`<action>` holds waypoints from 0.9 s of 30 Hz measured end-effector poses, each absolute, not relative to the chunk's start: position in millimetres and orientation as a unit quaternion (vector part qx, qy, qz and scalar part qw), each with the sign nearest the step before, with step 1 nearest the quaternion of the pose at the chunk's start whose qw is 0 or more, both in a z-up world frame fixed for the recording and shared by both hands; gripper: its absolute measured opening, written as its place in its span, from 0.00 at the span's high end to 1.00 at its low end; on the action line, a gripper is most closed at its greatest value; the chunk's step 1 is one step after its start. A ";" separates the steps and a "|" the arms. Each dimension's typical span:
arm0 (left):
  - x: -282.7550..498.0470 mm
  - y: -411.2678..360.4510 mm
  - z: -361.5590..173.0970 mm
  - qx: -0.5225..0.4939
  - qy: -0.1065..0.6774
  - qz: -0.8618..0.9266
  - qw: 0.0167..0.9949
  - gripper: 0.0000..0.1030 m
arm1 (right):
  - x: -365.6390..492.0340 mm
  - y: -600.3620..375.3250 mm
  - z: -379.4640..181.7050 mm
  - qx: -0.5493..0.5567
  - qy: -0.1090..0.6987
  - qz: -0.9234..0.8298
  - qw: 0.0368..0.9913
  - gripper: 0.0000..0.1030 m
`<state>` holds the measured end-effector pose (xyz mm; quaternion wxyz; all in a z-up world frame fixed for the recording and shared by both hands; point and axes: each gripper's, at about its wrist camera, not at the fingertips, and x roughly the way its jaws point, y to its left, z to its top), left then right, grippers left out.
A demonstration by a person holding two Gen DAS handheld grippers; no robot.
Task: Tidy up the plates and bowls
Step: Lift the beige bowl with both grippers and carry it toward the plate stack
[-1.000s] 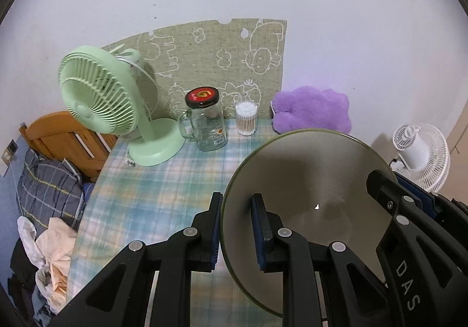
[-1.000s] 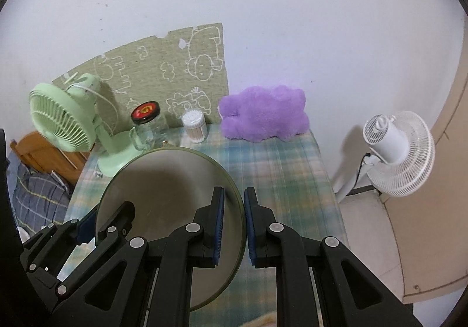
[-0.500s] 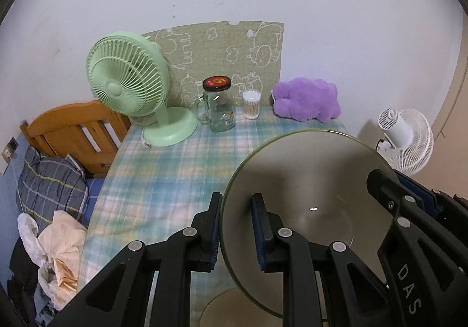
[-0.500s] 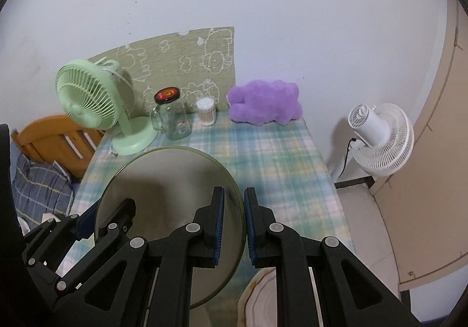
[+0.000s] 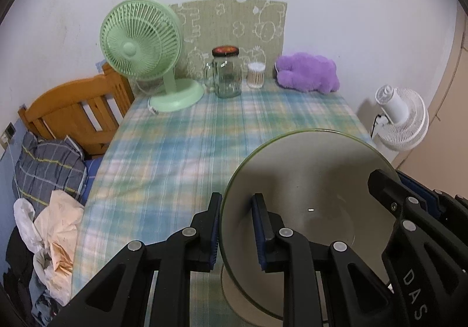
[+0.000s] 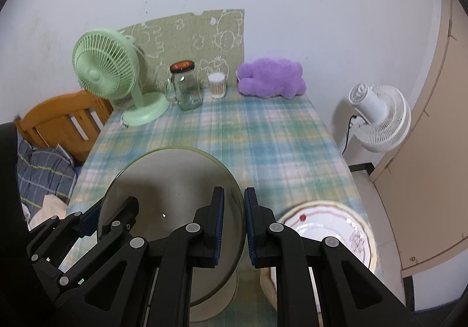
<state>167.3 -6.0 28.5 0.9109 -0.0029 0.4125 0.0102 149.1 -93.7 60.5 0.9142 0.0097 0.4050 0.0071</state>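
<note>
Currently both grippers carry one wide grey-beige ceramic bowl with an olive-green rim (image 5: 307, 180) above the near end of the blue-green plaid tablecloth (image 5: 181, 151). Left gripper (image 5: 235, 227) is clamped on the bowl's rim at its 9 o'clock; right gripper (image 6: 234, 224) is clamped on the rim at its 3 o'clock. Bowl is empty inside, just one glint of light.

Progress, judged: mid-task. Bowl is airborne, not set down. White plate with a gold-and-red patterned rim (image 6: 330, 227) sits at 4 o'clock in the right wrist view, near the table's edge, nothing on it that I can make out. A pale round foot shows under the bowl; cannot tell if it's the bowl's own base or another dish. Left to do: land the bowl, likely by or on the plate.

Other containers, all at 12 o'clock on the far side: clear glass mug-jar with a red-black lid (image 5: 226, 72), looks empty; clear cup of cotton swabs (image 5: 256, 75), full. Green desk fan (image 5: 146, 46) at 11, purple plush toy (image 5: 307, 72) at 1.
</note>
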 end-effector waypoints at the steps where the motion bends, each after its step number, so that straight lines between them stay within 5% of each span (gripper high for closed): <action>1: 165.2 -4.8 24.2 -0.003 0.416 0.008 0.909 0.82 | 147.0 -92.6 57.2 0.010 0.408 0.007 0.913 0.83; 27: 158.7 6.9 -40.2 0.012 0.482 -0.017 0.876 0.80 | 134.3 -77.9 -11.8 0.015 0.487 -0.016 0.873 0.83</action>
